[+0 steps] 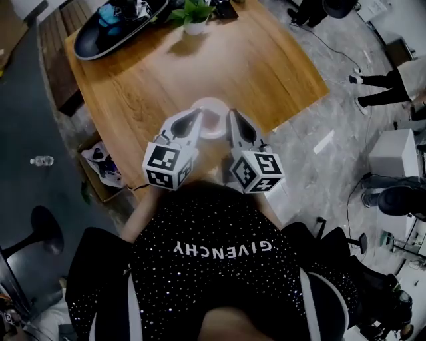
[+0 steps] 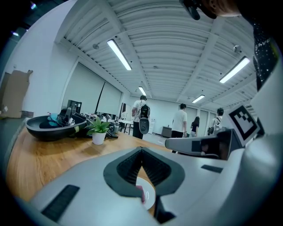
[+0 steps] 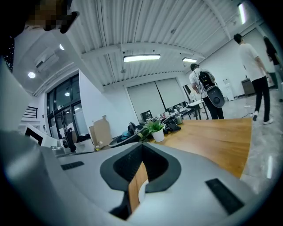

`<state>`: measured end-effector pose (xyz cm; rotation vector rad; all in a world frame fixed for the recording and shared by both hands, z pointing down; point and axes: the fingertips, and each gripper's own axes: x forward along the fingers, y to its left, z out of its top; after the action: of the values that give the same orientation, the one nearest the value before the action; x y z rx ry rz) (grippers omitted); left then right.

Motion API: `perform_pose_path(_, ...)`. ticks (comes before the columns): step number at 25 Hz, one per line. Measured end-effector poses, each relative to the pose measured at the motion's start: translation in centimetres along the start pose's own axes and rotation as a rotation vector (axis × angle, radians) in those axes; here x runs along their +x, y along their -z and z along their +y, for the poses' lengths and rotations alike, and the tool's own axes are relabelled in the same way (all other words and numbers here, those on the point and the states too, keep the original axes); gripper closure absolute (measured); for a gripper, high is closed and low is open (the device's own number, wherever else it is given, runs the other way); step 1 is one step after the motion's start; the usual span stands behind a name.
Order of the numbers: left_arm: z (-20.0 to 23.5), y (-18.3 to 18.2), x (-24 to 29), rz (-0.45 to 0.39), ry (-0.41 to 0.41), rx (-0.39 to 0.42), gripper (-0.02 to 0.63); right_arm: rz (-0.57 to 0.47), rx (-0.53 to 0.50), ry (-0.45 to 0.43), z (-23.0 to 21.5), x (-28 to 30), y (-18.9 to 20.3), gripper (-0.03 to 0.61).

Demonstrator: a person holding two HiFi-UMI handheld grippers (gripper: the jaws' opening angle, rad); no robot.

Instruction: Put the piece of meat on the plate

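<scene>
As far as I can tell from my end, the big light-brown wooden table (image 1: 266, 66) fills most of the head view. A dark oval tray (image 1: 100, 36) piled with bits and pieces sits at its far left corner.

Both tools are up near the table's close edge. The left grey two-jaw gripper (image 1: 195, 114) and the right grey two-jaw gripper (image 1: 232, 113) point away from me with their noses angled toward each other. Between them is the round white plate (image 1: 212, 104), and each nose overlaps the plate's rim on its own side. Can't say whether either one actually touches it.

The left gripper view has the ribbed dark pads (image 2: 128, 165) meeting at the tips, so that one's closed with nothing pinched in it. Same deal on the right: tips together, holding nothing, just a sliver of wood and plate edge showing through the slot below.

A small green plant in a white pot (image 1: 193, 16) stands at the far edge of the table, just right of the tray.

Now the good bit. Through the slot under the left gripper's tips I get a small pink piece of meat (image 2: 142, 194), and it's lying on the white plate. It's clear of the jaws, not between them.
</scene>
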<state>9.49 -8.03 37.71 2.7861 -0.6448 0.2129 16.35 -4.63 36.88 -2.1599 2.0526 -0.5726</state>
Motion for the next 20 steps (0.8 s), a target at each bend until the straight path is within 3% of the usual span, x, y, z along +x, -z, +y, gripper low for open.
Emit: perform_pose_path(20, 1.5, 1.2, 0.0, 0.035, -0.036, -0.015, 0.606, 0.035, -0.006, 0.009, -0.4, 1.2, 0.7, 0.568)
